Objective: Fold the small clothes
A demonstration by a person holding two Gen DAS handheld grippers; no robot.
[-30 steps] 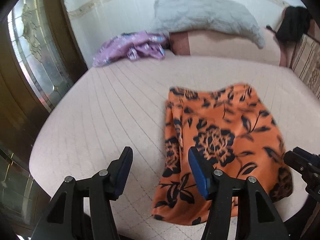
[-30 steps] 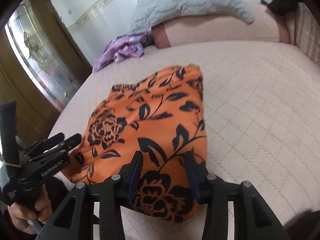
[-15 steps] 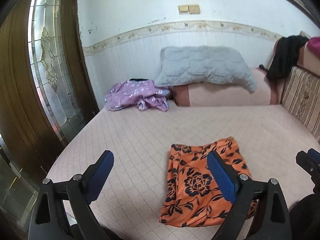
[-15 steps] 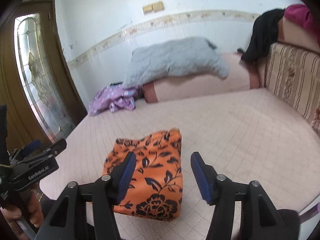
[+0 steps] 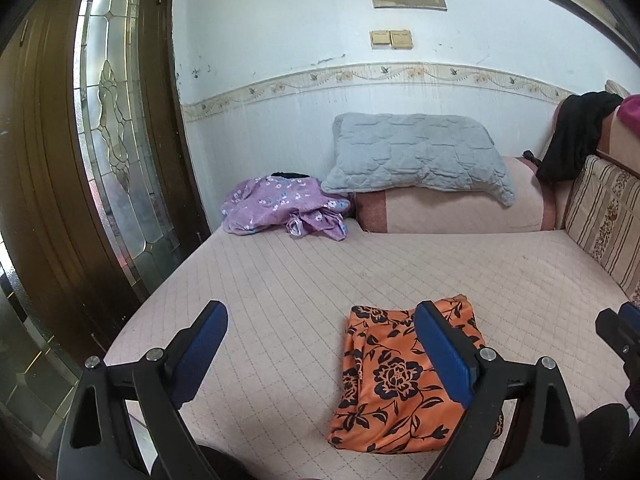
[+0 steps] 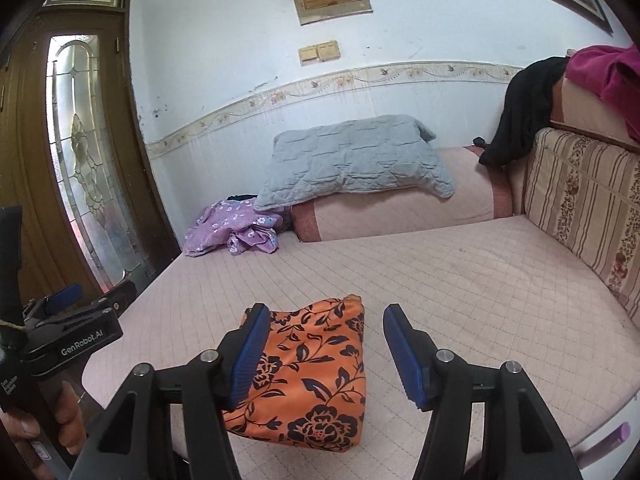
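An orange garment with black flowers [image 5: 384,384] lies folded into a rough rectangle near the front edge of the pink quilted bed [image 5: 360,264]. My left gripper [image 5: 320,312] hangs above the bed, open wide and empty, with the garment below its right finger. My right gripper [image 6: 326,312] is open too, raised over the same orange garment [image 6: 316,372] without touching it. A hand holds the left gripper [image 6: 72,320] at the left edge of the right wrist view. A crumpled purple flowered garment [image 5: 280,204] lies at the bed's far left corner.
A grey quilted pillow [image 5: 416,156] rests on a pink bolster at the head of the bed. A striped backrest cushion [image 6: 580,200] lines the right side, with a black garment [image 6: 524,108] and a magenta cloth [image 6: 608,72] draped above. A wooden door with glass [image 5: 80,160] stands left.
Both grippers have lifted up and back from the orange garment and opened wider. The garment stays flat on the bed, and more of the wall is now in view.
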